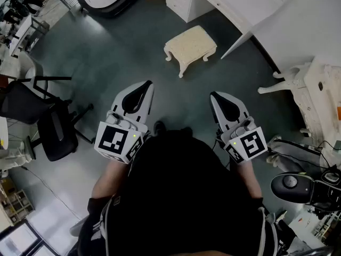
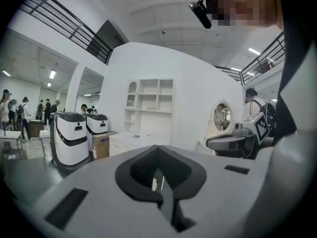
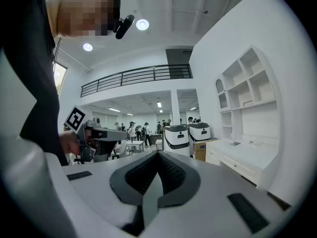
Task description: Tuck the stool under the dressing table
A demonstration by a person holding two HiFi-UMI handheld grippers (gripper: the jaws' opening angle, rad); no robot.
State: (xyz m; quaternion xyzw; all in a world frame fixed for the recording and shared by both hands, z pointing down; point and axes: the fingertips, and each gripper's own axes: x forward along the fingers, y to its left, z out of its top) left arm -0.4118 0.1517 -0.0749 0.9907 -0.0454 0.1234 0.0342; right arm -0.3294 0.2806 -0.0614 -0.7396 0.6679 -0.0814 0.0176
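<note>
A cream cushioned stool (image 1: 190, 47) with carved white legs stands on the grey floor, out in front of the white dressing table (image 1: 250, 9) at the top right. My left gripper (image 1: 147, 85) and right gripper (image 1: 214, 96) are held side by side in front of my body, well short of the stool. Both are shut with nothing between the jaws. In the left gripper view the left gripper (image 2: 157, 150) points nearly level, and the dressing table's oval mirror (image 2: 221, 117) shows beyond. The right gripper (image 3: 157, 155) also faces across the room.
A black office chair (image 1: 48, 119) stands at the left. White carved furniture (image 1: 314, 89) and a black machine (image 1: 298, 185) crowd the right. Two white robots (image 2: 74, 135) and a cardboard box (image 2: 101, 145) stand at the far end. Several people are in the background.
</note>
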